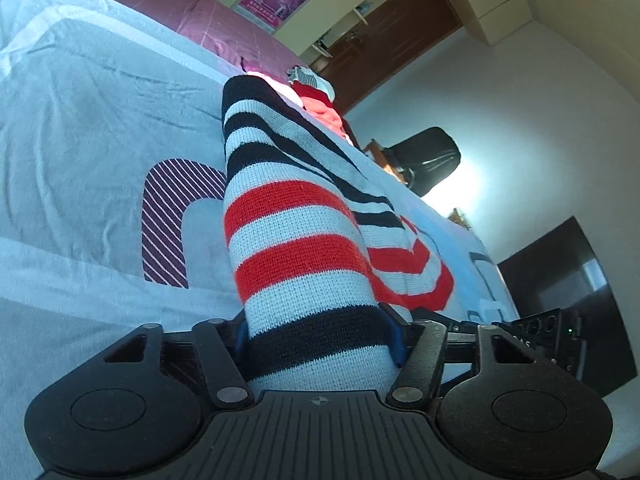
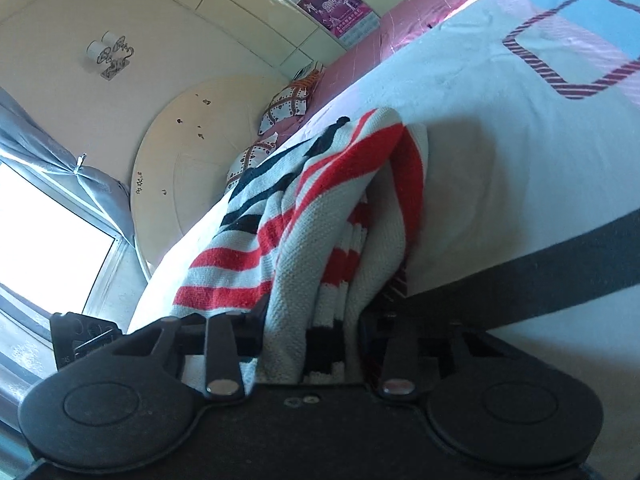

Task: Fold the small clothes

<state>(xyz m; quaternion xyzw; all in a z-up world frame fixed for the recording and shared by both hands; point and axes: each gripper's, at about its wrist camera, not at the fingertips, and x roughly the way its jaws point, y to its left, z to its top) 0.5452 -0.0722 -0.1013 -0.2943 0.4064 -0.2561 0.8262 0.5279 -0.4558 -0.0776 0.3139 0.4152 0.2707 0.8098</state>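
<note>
Between the fingers of the left gripper point(image 1: 320, 340), a striped knit garment point(image 1: 296, 248) is clamped; the blue-lined jaws are closed onto a black band of it, with cloth filling the whole gap. From the grip the knit is stretched straight ahead as one raised ridge, then is draped down to the right onto the bed sheet point(image 1: 80, 120). Coarse ribbed knit is seen, with pale grey-white ground and red and black bands.

Between the fingers of the right gripper point(image 2: 320, 344), a bunched edge of the same garment point(image 2: 320, 240) is pinched, the jaws closed on several stacked layers. Ahead and to the left of that gripper the rest is spread flat on the sheet point(image 2: 500, 128). One garment is counted, held by two grippers.

Beneath both, a smooth, lightly creased pale blue sheet is laid, printed with maroon pinstriped shapes: one arch point(image 1: 172, 220) left of the left gripper, one rounded square outline point(image 2: 572, 44) far ahead-right of the right gripper. A dark band point(image 2: 540, 276) crosses the sheet just right of the right gripper.

Farther off, a small heap of red and striped clothes point(image 1: 316, 100) lies beyond the ridge. Two patterned pillows point(image 2: 286, 104) are seen ahead of the right gripper, beside a pink quilted headboard point(image 2: 360, 56). One black chair point(image 1: 428, 156) stands at far right.
</note>
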